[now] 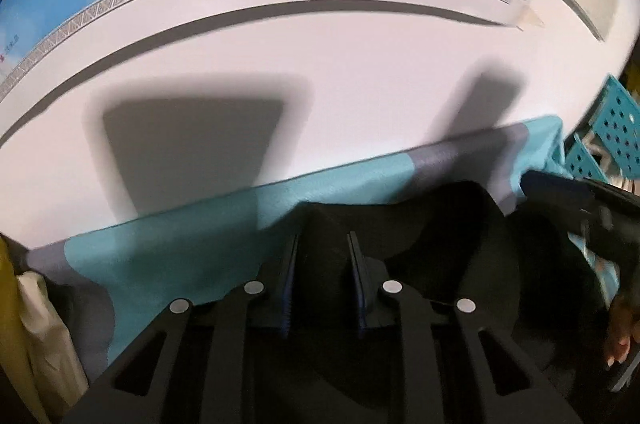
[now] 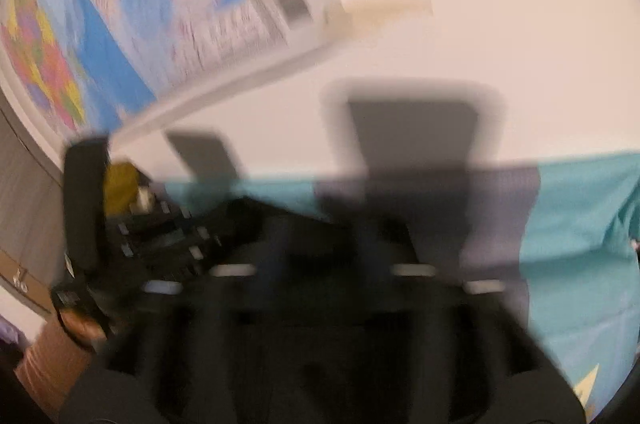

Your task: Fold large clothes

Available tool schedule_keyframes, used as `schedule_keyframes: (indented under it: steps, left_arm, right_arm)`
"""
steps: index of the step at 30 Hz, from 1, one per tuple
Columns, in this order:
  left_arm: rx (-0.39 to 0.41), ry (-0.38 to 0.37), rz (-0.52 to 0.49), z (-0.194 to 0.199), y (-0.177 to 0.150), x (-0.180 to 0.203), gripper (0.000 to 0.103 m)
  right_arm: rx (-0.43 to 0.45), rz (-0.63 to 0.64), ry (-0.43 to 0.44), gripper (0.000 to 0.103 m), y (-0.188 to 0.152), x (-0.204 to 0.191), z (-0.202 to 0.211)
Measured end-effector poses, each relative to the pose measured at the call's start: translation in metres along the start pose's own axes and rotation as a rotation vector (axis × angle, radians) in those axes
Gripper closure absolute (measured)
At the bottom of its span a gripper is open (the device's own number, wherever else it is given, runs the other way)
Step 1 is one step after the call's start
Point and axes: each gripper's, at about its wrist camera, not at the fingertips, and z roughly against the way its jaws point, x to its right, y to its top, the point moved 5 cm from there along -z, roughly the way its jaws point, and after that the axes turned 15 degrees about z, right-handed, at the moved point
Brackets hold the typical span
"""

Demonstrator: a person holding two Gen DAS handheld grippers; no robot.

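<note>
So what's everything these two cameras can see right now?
Garment: one, black, bunched on the teal cloth, between the left gripper's fingers.
Cloth: one, teal with grey patches, spread along the wall's foot.
Wall: one, white, behind the cloth.
Maps: at least two, mostly blue, hung on the wall.
Baskets: teal, perforated, far right in the left view; count unclear.
Yellow thing: one, at the cloth's left end; too blurred to name.
Left gripper: one, black, narrowly closed around a fold of the garment.
Right gripper: one, black, blurred, over the garment.
Hand: one, at the right edge.
</note>
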Motion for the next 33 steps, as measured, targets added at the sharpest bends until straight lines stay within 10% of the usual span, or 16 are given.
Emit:
schedule_keyframes:
  steps: [5,7,9,12,21,26,29,33]
  left_arm:
    - [-0.017,-0.038,-0.028,0.001,-0.010,-0.004,0.079]
    - [-0.033,-0.036,-0.041,-0.002,-0.018,-0.002,0.079]
    - [-0.049,-0.029,-0.041,-0.006,-0.023,-0.003,0.080]
    - [-0.053,-0.036,-0.033,-0.011,-0.023,-0.002,0.080]
    - [0.076,-0.037,0.026,0.018,0.009,-0.012,0.080]
    - [0.057,0.081,-0.020,0.002,-0.006,-0.024,0.063]
    - [0.084,0.076,-0.016,0.018,-0.012,-0.034,0.039]
    - [0.116,-0.014,-0.025,0.065,-0.029,-0.042,0.027]
  right_arm:
    - [-0.128,0.043,-0.041,0.018,-0.026,0.009,-0.023]
    - [-0.117,0.075,-0.056,0.037,-0.026,0.007,-0.028]
    - [-0.109,0.076,-0.038,0.078,-0.025,0.009,-0.030]
    - [-0.066,0.081,-0.013,0.091,-0.020,0.012,-0.020]
    - [0.131,0.176,-0.108,0.094,0.025,0.015,0.030]
    - [0.018,0.137,-0.123,0.071,0.008,0.028,0.011]
    - [0.053,0.132,-0.147,0.031,-0.002,0.034,0.054]
    - [0.093,0.143,-0.163,0.020,-0.040,0.046,0.140]
